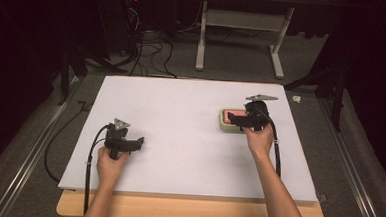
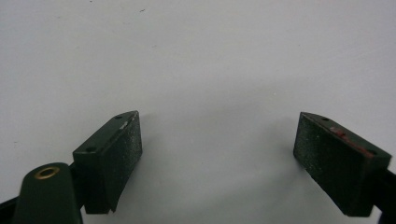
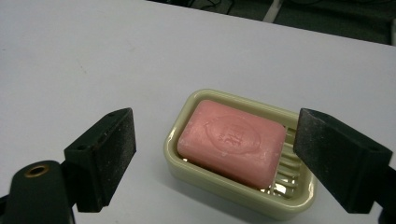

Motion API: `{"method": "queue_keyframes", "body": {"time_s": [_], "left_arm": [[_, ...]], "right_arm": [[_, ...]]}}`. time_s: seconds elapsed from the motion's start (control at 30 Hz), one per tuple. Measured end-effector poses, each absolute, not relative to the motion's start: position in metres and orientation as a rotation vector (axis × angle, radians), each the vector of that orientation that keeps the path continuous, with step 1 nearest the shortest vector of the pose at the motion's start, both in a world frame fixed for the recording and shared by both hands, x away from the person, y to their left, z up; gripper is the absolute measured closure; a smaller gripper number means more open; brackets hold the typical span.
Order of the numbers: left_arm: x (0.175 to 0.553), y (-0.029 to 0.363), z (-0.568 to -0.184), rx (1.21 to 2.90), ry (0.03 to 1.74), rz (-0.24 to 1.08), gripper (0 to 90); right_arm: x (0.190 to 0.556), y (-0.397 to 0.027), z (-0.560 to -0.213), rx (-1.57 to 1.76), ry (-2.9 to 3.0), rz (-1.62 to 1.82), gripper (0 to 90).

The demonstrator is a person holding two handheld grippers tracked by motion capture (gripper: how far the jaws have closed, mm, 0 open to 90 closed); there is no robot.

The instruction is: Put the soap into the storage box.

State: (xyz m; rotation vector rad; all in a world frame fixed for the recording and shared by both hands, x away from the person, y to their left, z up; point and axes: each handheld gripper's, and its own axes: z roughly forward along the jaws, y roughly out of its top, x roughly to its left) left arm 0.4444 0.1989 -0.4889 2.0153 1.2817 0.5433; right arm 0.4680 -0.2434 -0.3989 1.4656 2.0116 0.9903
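The right tongs (image 3: 215, 154) are hovering spread wide over the pink soap (image 3: 232, 141) lying in its cream dish (image 3: 233, 191) on the desk's (image 1: 180, 113) right side. They are probably reaching for the bar; best to straddle its long sides squarely. The left tongs (image 2: 219, 144) are idling, spread, above bare white board. Cables (image 1: 149, 48) are trailing across grey carpet beyond.

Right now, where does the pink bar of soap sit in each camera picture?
High view: pink bar of soap sits right of centre, in the cream plastic soap dish, partly behind the right gripper.
Right gripper view: soap lies centre, between the open jaws.
Left gripper view: bare white tabletop ahead of its open jaws.
Shared landmark: the white tabletop.
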Motion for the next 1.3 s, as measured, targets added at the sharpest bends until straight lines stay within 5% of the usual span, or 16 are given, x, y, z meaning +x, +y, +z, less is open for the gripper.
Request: {"method": "queue_keyframes", "body": {"time_s": [1.3], "left_arm": [[0.444,0.199,-0.489,2.015,1.282,0.544,15.8]], "right_arm": [[0.411,-0.276,-0.393,1.407,1.939,1.15,16.7]]}}
